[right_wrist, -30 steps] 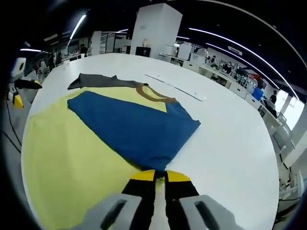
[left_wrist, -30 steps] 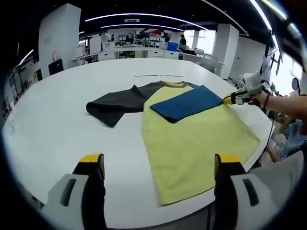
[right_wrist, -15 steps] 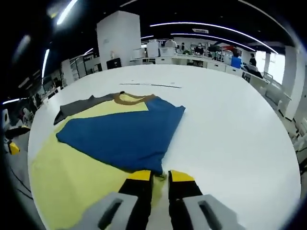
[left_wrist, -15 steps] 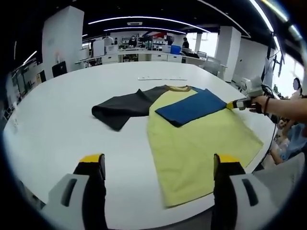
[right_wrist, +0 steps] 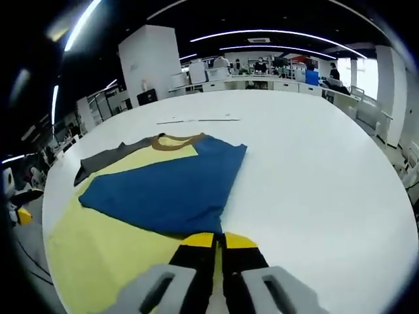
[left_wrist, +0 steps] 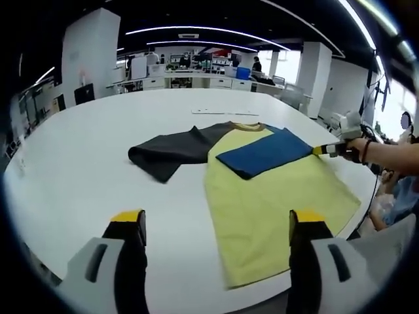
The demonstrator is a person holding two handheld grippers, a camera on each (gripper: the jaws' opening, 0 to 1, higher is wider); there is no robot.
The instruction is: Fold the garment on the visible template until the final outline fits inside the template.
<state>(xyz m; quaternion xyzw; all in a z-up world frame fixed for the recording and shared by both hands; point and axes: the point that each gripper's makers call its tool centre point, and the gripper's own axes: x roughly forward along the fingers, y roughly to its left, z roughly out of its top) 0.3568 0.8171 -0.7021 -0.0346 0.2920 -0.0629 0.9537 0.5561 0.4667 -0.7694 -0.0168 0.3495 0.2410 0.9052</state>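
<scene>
The yellow tee [left_wrist: 275,203] lies flat on the white table [left_wrist: 78,157], ahead of the left gripper [left_wrist: 213,226] and a bit to its right. Its blue sleeve [right_wrist: 163,190] is folded in across the chest; the grey sleeve [left_wrist: 167,149] is spread out flat, well ahead of the left gripper.

Right gripper [right_wrist: 218,243]: jaws look nearly closed, w/ only a thin gap, at the blue sleeve's near edge. Whether cloth is pinched betw. them can't be told from this angle. In the left gripper view it shows at the tee's far right side, a hand [left_wrist: 366,149] behind it.

Left gripper: jaws wide apart, holding nothing, hovering short of the hem.

Step in hand, prob.: settling the blue sleeve fold. To do it well, lay the edge flat, keep it parallel to the side seam, no bunching, then let go cleanly. The grey sleeve likely needs the matching fold, a job for the left gripper.

Around: a thin strip [right_wrist: 196,120] on the table beyond the collar, desks and people far behind. No template outline can be made out. Nothing blocks either gripper; the tee's hem sits near the table edge, so dragging risks slipping it off.
</scene>
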